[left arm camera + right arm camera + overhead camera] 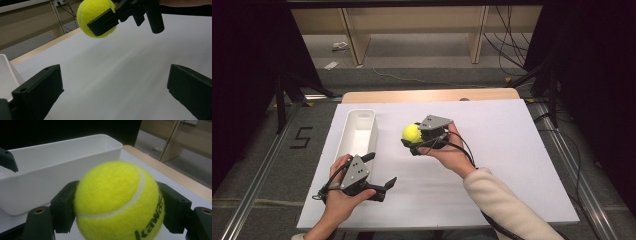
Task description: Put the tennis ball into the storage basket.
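A yellow tennis ball (411,132) is clamped between the black jaws of my right gripper (416,139) over the middle of the white sheet, just right of the white bin (357,131). In the right gripper view the ball (117,202) sits between both fingers (63,207), with the bin (57,167) close behind it. My left gripper (380,170) rests near the front left of the sheet, open and holding nothing. From the left gripper view, the ball (91,15) appears raised off the sheet beyond my spread left gripper (112,92).
The white sheet (512,165) covers a wooden table whose far edge (432,95) shows. The long bin looks empty. Cables trail from both grippers. Metal rails and stands flank the table, and wooden furniture legs stand on the floor behind it.
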`<state>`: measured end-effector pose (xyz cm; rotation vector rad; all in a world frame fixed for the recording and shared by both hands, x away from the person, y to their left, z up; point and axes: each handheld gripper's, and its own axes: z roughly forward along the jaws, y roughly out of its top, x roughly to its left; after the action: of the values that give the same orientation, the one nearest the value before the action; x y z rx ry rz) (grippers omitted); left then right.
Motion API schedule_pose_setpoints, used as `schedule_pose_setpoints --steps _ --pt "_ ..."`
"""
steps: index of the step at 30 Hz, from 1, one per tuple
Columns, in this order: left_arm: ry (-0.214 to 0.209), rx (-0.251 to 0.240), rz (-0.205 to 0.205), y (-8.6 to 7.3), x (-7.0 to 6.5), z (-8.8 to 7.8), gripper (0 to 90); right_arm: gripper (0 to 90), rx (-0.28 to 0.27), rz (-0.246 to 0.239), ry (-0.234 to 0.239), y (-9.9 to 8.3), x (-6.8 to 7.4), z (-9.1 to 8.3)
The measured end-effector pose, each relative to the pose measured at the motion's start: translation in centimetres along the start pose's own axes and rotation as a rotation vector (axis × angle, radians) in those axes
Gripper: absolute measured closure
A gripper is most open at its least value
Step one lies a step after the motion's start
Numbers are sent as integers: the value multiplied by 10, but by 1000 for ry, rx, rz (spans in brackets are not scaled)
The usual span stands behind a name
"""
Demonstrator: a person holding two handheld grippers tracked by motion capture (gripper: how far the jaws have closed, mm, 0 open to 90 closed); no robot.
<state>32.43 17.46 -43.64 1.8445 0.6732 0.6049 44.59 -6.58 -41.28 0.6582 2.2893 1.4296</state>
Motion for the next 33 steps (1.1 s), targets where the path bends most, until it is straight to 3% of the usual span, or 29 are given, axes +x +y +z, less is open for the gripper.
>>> schedule_pose_setpoints --steps 33 --pt "-2 2 5 0 0 0 0 268 0 2 16 6 9 13"
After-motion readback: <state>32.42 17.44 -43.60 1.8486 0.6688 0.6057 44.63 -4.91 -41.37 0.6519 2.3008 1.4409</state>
